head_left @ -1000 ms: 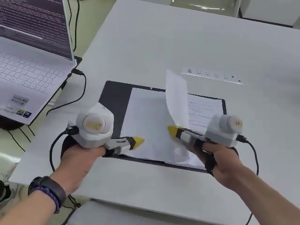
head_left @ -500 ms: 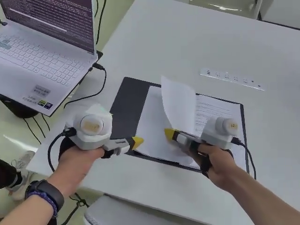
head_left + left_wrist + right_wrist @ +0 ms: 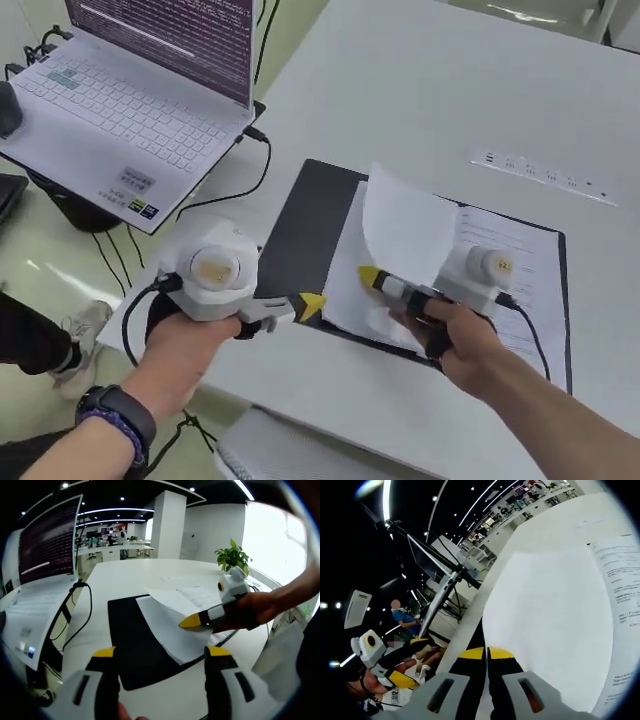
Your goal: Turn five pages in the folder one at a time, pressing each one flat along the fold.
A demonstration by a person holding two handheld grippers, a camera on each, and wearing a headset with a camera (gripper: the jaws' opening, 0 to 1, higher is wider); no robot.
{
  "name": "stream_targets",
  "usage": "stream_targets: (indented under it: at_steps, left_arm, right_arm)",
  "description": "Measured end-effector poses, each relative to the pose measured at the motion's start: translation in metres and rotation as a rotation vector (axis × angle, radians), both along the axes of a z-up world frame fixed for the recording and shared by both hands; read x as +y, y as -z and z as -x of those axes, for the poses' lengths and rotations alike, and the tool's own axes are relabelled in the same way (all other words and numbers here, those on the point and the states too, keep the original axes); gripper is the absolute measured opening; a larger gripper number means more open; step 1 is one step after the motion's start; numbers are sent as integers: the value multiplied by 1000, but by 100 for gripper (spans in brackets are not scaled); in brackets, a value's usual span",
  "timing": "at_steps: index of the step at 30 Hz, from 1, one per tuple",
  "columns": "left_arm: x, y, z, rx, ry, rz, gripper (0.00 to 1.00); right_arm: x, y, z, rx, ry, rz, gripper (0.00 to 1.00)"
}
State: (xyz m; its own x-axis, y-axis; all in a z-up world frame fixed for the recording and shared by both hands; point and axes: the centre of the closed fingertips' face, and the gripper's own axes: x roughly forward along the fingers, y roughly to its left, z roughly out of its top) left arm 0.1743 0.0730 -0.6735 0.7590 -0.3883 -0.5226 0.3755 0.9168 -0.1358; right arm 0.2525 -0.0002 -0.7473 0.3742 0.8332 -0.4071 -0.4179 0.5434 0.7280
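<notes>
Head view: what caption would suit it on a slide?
Right claw pinches a lifted page of the open folder; left claw hovers open nearby.

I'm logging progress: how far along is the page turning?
Done: the folder lies open. In hand: the right gripper is shut on a page, lifted mid-turn; the left gripper hovers open at the near edge. Left: lay it down, press it flat. Pages already turned can't be counted.

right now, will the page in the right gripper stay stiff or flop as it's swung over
Probably floppy: the page curves over above where the right gripper pinches it. Likely very light: one thin sheet held up from one edge. A hard pull could crease it, as it seems fastened in the folder.
</notes>
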Motion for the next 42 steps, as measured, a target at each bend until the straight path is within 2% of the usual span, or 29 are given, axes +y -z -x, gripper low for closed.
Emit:
stream_targets:
  at_steps: [5, 13, 21, 25, 28, 34, 35, 38, 42]
  left_arm:
    - [5, 7, -3, 5, -8, 3, 69]
    - [9, 17, -5, 18, -13, 2, 69]
    - [7, 20, -5, 25, -11, 2, 69]
    - [7, 23, -4, 30, -8, -1, 69]
    - [7, 24, -4, 33, -6, -1, 69]
    - [3, 27, -6, 39, 6, 1, 69]
    - [1, 27, -7, 39, 9, 4, 69]
    - [-3, 27, -9, 38, 17, 7, 69]
    - [-9, 30, -10, 41, 37, 9, 69]
  right_arm:
    - [5, 16, -6, 40, 21, 13, 0]
    - [6, 37, -5, 82, 33, 41, 1]
    - [8, 46, -4, 109, 52, 51, 2]
    - [10, 43, -2, 119, 55, 30, 4]
    - [13, 38, -1, 122, 43, 3, 12]
    - [24, 26, 11, 71, -27, -36, 30]
    - [26, 22, 13, 32, -56, -48, 35]
    - [25, 17, 20, 41, -62, -70, 44]
    - [16, 8, 25, 19, -46, -76, 46]
